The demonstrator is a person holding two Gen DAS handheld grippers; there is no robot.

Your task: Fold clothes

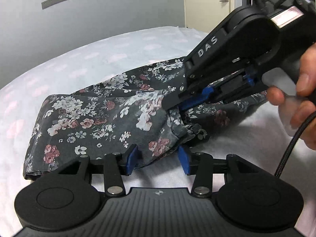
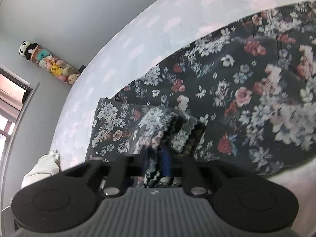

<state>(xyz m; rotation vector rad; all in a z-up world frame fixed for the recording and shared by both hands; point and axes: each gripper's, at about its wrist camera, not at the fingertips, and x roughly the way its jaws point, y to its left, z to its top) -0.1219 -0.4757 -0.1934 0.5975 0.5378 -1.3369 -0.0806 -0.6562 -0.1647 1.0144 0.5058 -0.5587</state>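
A dark floral garment [image 1: 88, 118] lies bunched on the bed and fills the right of the right wrist view [image 2: 237, 88]. My right gripper [image 1: 171, 106] comes in from the upper right, held by a hand [image 1: 304, 90], and is shut on a gathered fold of the garment. In its own view the pinched cloth sits between the fingers of the right gripper [image 2: 158, 158]. My left gripper [image 1: 158, 160] stands open at the garment's near edge. Its blue pads [image 1: 132, 160] sit apart, and a hanging fold of cloth lies loosely between them.
The bed has a white sheet with pale pink marks [image 1: 98, 55]. A black cable [image 1: 292, 144] trails from the right gripper. A cream door [image 1: 207, 2] stands behind. A tube of plush toys [image 2: 49, 63], a window [image 2: 9, 98] and a white cloth [image 2: 43, 167] are at the left.
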